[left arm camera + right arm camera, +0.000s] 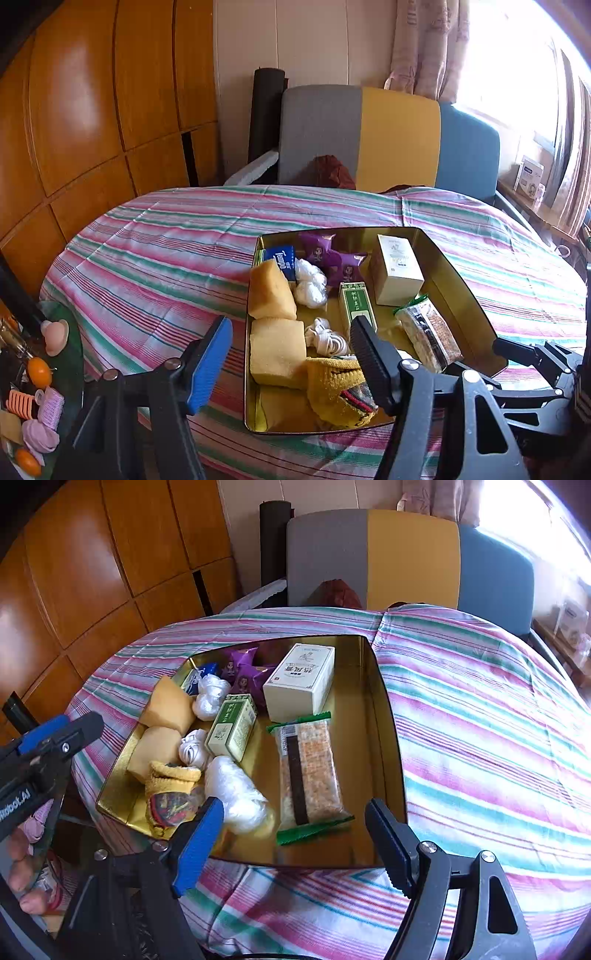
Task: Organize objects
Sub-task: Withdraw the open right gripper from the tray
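Both empty: right gripper [293, 834] released, left gripper [291, 363] spread; I'd probably lift clear of tray [388, 716] toward six o'clock.

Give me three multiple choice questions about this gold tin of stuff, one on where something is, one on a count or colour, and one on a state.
1. Where does the white carton lie?
A. inside the gold tin
B. on the striped cloth
C. on the chair

2. How many yellow sponge blocks are in the tin?
A. one
B. two
C. four

3. The right hand-held gripper is:
A. clamped on a sock
B. clamped on the snack bar
C. open, holding nothing

Answers: 1 A, the tin's walls surround it; 2 B, two lie along one wall; 3 C, its fingers stand apart with nothing between them.
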`<action>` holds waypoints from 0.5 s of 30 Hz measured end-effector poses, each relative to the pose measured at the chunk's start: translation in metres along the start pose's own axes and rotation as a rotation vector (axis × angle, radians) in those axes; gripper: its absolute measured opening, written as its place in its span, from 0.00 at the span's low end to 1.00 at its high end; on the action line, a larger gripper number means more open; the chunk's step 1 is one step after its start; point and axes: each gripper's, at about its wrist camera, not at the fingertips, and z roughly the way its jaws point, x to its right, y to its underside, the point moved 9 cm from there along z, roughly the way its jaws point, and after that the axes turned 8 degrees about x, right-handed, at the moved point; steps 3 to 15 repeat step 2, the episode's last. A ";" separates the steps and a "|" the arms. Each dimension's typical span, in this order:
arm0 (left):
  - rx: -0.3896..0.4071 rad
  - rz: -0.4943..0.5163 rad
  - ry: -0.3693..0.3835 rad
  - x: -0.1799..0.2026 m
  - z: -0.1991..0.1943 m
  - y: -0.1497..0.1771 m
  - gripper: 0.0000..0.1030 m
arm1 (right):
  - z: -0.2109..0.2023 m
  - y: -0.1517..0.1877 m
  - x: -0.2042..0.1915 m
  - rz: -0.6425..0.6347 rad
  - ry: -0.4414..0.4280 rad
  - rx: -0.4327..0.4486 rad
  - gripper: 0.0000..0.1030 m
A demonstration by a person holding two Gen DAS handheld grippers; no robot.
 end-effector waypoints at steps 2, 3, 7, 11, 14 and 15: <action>-0.010 -0.004 0.006 -0.001 0.001 0.000 0.65 | -0.002 0.000 0.000 0.000 0.007 0.016 0.77; -0.010 -0.004 0.006 -0.001 0.001 0.000 0.65 | -0.002 0.000 0.000 0.000 0.007 0.016 0.77; -0.010 -0.004 0.006 -0.001 0.001 0.000 0.65 | -0.002 0.000 0.000 0.000 0.007 0.016 0.77; -0.010 -0.004 0.006 -0.001 0.001 0.000 0.65 | -0.002 0.000 0.000 0.000 0.007 0.016 0.77; -0.010 -0.004 0.006 -0.001 0.001 0.000 0.65 | -0.002 0.000 0.000 0.000 0.007 0.016 0.77; -0.010 -0.004 0.006 -0.001 0.001 0.000 0.65 | -0.002 0.000 0.000 0.000 0.007 0.016 0.77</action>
